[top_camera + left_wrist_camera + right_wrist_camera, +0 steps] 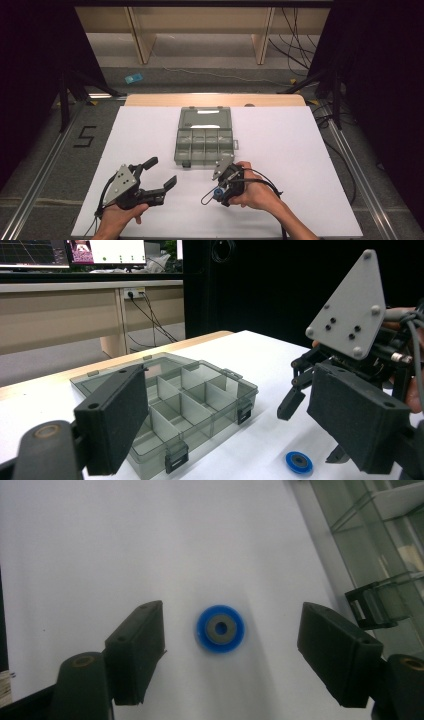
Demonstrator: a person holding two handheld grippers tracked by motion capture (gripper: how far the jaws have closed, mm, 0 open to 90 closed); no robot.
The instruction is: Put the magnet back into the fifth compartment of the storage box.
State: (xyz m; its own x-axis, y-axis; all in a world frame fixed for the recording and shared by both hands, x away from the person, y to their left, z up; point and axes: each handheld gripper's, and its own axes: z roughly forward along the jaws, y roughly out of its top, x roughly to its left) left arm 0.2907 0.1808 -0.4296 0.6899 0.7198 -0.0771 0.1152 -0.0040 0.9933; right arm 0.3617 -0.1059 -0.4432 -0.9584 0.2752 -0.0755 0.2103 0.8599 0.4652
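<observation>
Blue ring (220,628) lies flat on white table (300,150), near side, just right of centre, in front of open compartment box (205,137).
Right gripper (230,640) hangs over ring, jaws spread wide on both sides, not touching it.
Left gripper (156,174) rests at near left, jaws spread, holding nothing.
Box compartments look empty.
Judgement: early stage; ring not yet gripped. Left to do: probably grasp, carry to compartment, release.
</observation>
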